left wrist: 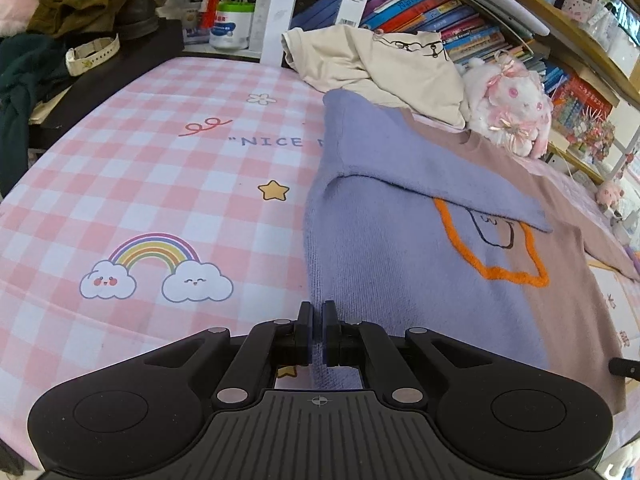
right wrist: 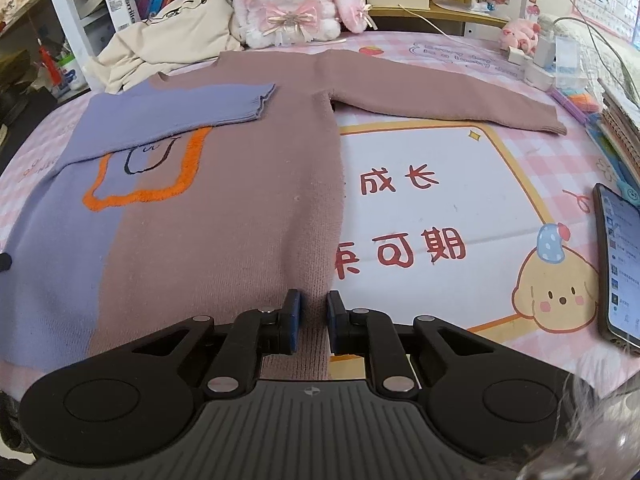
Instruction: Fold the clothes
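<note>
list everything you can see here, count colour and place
sweater: 1, purple and mauve, flat on the mat, purple sleeve folded across chest
desk mat: 1, pink check, under the sweater
cream garment: 1, bunched behind the sweater
plush rabbit: 1, white and pink, far edge
phone: 1, dark, screen lit, right edge
books: many, mixed colours, shelf behind
left gripper: black, shut on purple hem
right gripper: black, shut on mauve hem

Matte black on both — left gripper (left wrist: 318, 332) and right gripper (right wrist: 314, 322) alike: blue-padded fingers (right wrist: 295, 322), silver pivot screws behind them, ribbed grey base with a crosshair mark.
</note>
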Demonstrator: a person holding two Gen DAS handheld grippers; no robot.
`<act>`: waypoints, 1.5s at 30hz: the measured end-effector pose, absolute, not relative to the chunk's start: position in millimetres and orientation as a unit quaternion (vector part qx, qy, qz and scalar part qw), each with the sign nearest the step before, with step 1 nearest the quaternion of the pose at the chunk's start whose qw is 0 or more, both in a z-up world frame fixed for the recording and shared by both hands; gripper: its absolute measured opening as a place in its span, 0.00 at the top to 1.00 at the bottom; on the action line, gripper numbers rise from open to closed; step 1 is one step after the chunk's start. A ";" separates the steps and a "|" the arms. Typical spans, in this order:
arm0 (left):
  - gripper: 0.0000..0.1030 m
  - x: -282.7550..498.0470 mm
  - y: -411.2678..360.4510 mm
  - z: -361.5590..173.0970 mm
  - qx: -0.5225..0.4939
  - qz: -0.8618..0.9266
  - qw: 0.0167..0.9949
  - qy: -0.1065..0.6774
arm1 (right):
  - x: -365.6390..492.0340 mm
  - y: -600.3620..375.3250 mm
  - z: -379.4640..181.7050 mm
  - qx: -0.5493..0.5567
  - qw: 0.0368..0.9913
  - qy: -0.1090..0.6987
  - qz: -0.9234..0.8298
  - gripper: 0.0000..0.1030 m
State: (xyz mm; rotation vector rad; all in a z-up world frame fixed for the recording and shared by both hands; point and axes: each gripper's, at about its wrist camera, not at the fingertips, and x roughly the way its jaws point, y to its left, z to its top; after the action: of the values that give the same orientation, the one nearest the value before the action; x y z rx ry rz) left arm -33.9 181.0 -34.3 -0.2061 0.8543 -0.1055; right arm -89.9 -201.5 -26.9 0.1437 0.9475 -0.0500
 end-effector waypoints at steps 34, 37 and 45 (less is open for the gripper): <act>0.97 -32.6 189.9 -35.4 -0.079 -0.058 0.903 0.419 | -88.9 -190.4 -27.4 0.056 0.885 0.462 -0.011 0.86; 0.97 -33.9 187.7 -34.8 -0.070 -0.063 0.904 0.418 | -89.1 -190.1 -27.6 0.056 0.885 0.461 -0.013 0.86; 0.94 -34.4 187.3 -35.1 -0.064 -0.063 0.904 0.418 | -88.9 -189.1 -27.3 0.057 0.886 0.460 -0.020 0.83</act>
State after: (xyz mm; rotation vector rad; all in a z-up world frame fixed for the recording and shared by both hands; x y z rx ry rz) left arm -34.4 187.3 -35.1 -0.1328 0.8631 -0.1303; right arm -88.9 -189.1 -27.3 0.1182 0.9563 -0.0412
